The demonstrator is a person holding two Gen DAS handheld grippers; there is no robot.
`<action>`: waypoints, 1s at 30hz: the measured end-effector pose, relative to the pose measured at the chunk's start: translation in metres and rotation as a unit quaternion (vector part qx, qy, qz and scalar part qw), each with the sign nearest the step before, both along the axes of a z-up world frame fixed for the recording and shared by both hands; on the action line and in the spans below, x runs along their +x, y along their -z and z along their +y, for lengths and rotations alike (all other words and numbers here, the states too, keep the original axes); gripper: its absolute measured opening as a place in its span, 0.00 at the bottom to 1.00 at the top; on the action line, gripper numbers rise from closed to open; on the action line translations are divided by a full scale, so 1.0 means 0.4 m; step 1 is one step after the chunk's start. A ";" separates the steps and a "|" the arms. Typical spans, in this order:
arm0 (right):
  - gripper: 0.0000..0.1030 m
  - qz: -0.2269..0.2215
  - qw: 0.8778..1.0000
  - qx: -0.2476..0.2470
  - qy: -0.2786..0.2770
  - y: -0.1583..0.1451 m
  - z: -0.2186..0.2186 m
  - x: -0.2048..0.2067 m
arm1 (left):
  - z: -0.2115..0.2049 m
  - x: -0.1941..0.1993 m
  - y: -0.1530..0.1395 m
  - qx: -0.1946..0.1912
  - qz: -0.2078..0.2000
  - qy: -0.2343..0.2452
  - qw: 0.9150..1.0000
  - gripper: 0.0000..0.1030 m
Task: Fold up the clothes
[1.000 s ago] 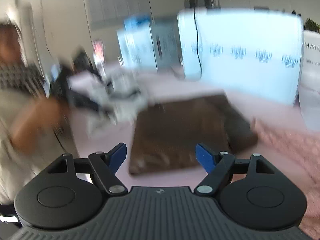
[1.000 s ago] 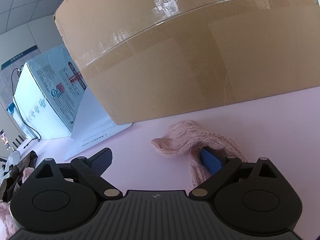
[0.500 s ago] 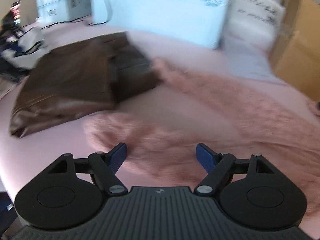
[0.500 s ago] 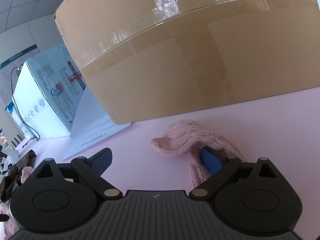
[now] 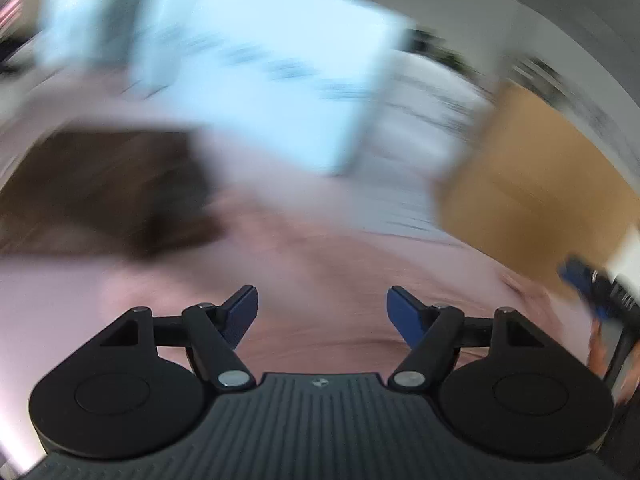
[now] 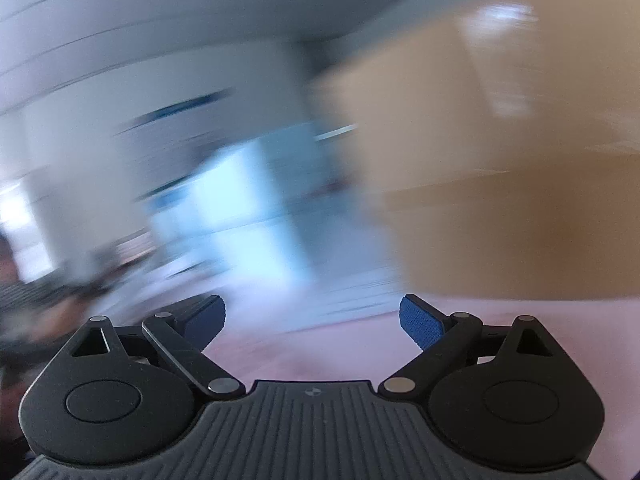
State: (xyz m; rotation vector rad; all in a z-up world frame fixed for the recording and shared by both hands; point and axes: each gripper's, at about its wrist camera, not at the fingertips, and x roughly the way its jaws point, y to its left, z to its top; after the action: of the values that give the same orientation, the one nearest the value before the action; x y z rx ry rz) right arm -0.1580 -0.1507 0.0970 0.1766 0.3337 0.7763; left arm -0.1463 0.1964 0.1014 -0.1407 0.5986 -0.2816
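Both views are motion-blurred. In the left wrist view a pink knit garment (image 5: 360,264) lies spread on the pink table, just ahead of my open, empty left gripper (image 5: 322,306). A folded dark brown garment (image 5: 104,192) lies to the left. The right gripper shows at the far right edge (image 5: 596,292). In the right wrist view my right gripper (image 6: 312,316) is open and empty above the pink table (image 6: 540,332); no garment shows between its fingers.
A large cardboard box (image 5: 548,200) stands at the right, also in the right wrist view (image 6: 500,180). Light blue boxes (image 5: 256,80) and a white package (image 5: 424,120) stand at the back of the table. Dark clutter sits at far left (image 6: 48,292).
My left gripper has swung right from the brown garment to over the pink one. My right gripper has lifted and turned left, and the pink sleeve end is gone from its view.
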 end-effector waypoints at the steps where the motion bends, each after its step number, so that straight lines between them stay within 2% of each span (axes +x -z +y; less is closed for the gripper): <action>1: 0.92 -0.026 0.999 -0.032 -0.024 -0.009 0.007 -0.061 | -0.050 0.009 -0.004 0.022 -0.012 0.026 0.999 0.71; 3: 0.91 -0.018 0.995 -0.094 -0.024 0.002 0.015 -0.127 | -0.118 0.037 0.019 0.058 -0.027 0.047 0.997 0.73; 4: 0.86 -0.014 0.992 -0.124 -0.024 0.008 0.018 -0.159 | -0.150 0.052 0.033 0.075 -0.034 0.055 0.995 0.73; 5: 0.77 -0.009 0.992 -0.128 -0.022 0.010 0.018 -0.162 | -0.172 0.070 0.054 0.083 -0.032 0.061 0.994 0.73; 7: 0.69 0.073 0.987 -0.146 0.000 0.051 0.005 -0.183 | -0.183 0.108 0.111 0.073 0.003 0.070 0.995 0.73; 9: 0.68 0.110 0.983 -0.145 0.021 0.070 0.006 -0.191 | -0.179 0.143 0.171 0.063 0.061 0.073 0.993 0.72; 10: 0.68 0.127 0.981 -0.145 0.030 0.079 0.006 -0.196 | -0.174 0.153 0.186 0.058 0.073 0.074 0.993 0.72; 14: 0.68 0.138 0.977 -0.156 0.035 0.069 0.072 -0.220 | -0.151 0.142 0.184 0.050 0.060 0.071 0.994 0.73; 16: 0.69 0.148 0.968 -0.191 0.070 0.053 0.151 -0.214 | -0.156 0.128 0.188 0.056 0.057 0.075 0.994 0.73; 18: 0.68 0.138 0.965 -0.214 0.062 0.030 0.214 -0.215 | -0.166 0.119 0.187 0.067 0.052 0.078 0.993 0.73; 21: 0.68 0.122 0.954 -0.266 0.058 0.023 0.295 -0.214 | -0.172 0.121 0.190 0.073 0.051 0.080 0.993 0.74; 24: 0.53 0.117 0.929 -0.343 0.080 0.056 0.372 -0.212 | -0.174 0.120 0.193 0.067 0.052 0.083 0.993 0.75; 26: 0.40 0.112 0.913 -0.381 0.090 0.086 0.373 -0.223 | -0.166 0.115 0.192 0.065 0.053 0.084 0.993 0.75; 27: 0.37 0.104 0.900 -0.411 0.098 0.106 0.393 -0.218 | -0.166 0.115 0.192 0.065 0.053 0.085 0.993 0.75; 29: 0.21 0.088 0.889 -0.436 0.111 0.126 0.390 -0.226 | -0.164 0.113 0.193 0.066 0.052 0.086 0.993 0.75; 30: 0.16 0.077 0.885 -0.445 0.117 0.131 0.389 -0.230 | -0.163 0.111 0.194 0.066 0.051 0.088 0.993 0.75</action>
State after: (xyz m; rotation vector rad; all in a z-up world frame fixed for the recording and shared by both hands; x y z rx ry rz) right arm -0.2501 0.0048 0.0446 -0.5860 0.7731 0.3083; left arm -0.1017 0.1313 0.0239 0.0254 0.7313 -0.4058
